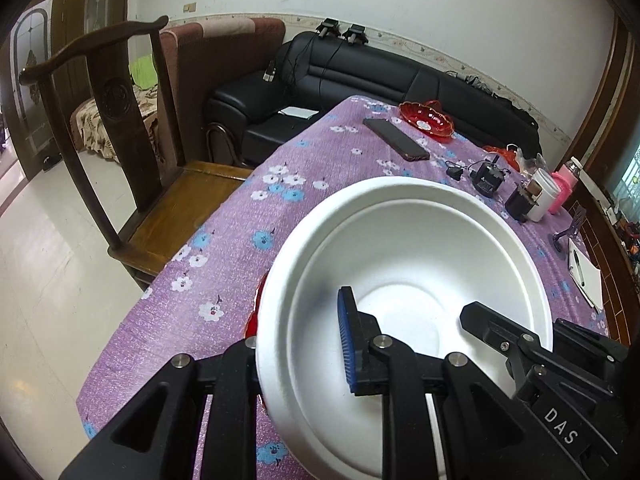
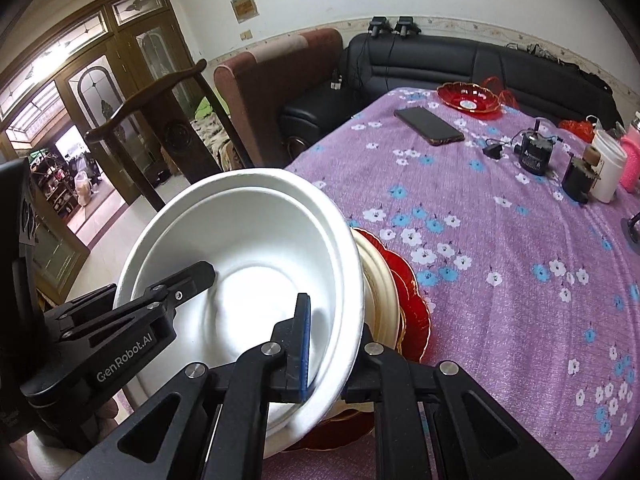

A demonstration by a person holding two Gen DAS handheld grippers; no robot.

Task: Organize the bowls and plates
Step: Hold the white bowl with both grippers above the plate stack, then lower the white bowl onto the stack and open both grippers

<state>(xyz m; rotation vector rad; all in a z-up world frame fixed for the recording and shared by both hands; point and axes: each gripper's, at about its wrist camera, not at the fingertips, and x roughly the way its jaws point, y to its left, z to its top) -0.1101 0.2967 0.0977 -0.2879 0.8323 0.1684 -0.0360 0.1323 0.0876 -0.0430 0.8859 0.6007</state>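
Both hand-held grippers pinch opposite rims of the white bowl (image 1: 404,280): left hand-held gripper (image 1: 304,356) nearly closed on its left rim, right hand-held gripper (image 2: 332,344) nearly closed on its right rim, likely to steady it for stacking. Under the bowl: cream plate (image 2: 380,292), red plate (image 2: 412,304). Ahead: table (image 2: 500,240) with purple floral cloth, phone (image 2: 428,125), black sofa (image 1: 360,76) beyond.

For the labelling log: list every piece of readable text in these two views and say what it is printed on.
"DAS": white letters on the body of the right gripper, seen from the left wrist.
"GenRobot.AI": white letters on the body of the left gripper, seen from the right wrist.
Too small or blurred to read: the label on the black device, the wall plaque.
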